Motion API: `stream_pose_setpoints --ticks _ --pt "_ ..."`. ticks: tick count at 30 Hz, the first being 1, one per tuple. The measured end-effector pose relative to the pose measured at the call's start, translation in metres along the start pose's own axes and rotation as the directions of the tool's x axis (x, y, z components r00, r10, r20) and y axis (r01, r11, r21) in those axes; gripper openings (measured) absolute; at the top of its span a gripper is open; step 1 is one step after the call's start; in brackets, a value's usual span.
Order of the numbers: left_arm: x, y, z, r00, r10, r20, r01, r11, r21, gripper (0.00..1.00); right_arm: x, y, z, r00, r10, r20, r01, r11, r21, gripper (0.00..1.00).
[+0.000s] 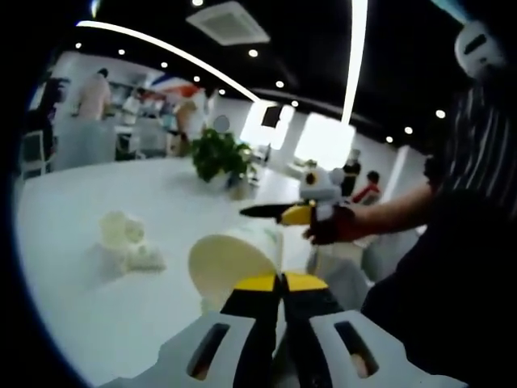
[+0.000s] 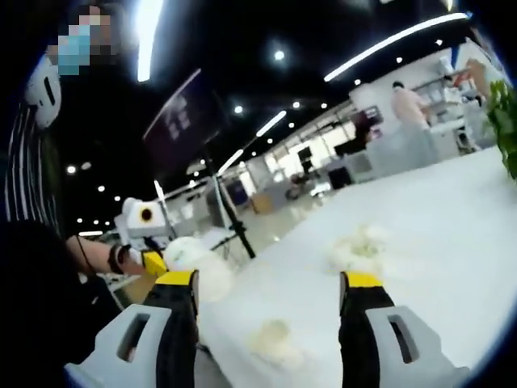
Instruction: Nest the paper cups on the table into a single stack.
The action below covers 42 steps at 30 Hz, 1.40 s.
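My left gripper (image 1: 282, 279) is shut on the wall of a cream paper cup (image 1: 226, 263), which is lifted above the white table (image 1: 81, 194) with its round end facing the camera. Further paper cups (image 1: 125, 238) lie blurred on the table to the left. My right gripper (image 1: 262, 212) comes in from the right, held by a gloved hand (image 1: 331, 226). In the right gripper view my right gripper (image 2: 268, 280) stands wide open with nothing between its jaws. Below it one paper cup (image 2: 275, 339) rests on the table, and more cups (image 2: 359, 242) lie farther off. The left gripper (image 2: 153, 260) holds its cup (image 2: 198, 263) at the left.
A potted green plant (image 1: 218, 153) stands at the table's far side. The table (image 2: 452, 226) stretches wide to the right. The person's dark striped clothing (image 1: 477, 162) stands close on the right. Other people and desks are far behind.
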<state>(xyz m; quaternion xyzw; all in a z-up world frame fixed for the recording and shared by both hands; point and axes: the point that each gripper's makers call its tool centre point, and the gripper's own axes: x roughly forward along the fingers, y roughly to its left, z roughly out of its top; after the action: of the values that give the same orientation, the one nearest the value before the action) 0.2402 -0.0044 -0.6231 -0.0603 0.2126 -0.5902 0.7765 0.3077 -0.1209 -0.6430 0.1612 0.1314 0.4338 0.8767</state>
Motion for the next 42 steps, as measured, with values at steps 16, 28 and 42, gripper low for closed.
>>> stream_pose_setpoints --ticks 16,28,42 --pt "0.000 0.011 -0.022 0.984 0.072 -0.163 -0.064 0.997 0.051 0.00 -0.013 -0.032 -0.006 0.988 -0.155 -0.024 0.151 0.981 -0.123 0.89" --pt "0.000 0.023 -0.032 0.951 0.135 -0.278 -0.117 0.990 0.083 0.00 -0.025 -0.046 -0.014 0.977 -0.211 -0.037 0.202 0.965 -0.166 1.00" --pt "0.010 0.022 -0.047 0.864 0.172 -0.473 -0.049 0.964 0.259 0.00 -0.026 -0.055 -0.017 0.976 -0.219 -0.016 0.213 0.961 -0.174 1.00"
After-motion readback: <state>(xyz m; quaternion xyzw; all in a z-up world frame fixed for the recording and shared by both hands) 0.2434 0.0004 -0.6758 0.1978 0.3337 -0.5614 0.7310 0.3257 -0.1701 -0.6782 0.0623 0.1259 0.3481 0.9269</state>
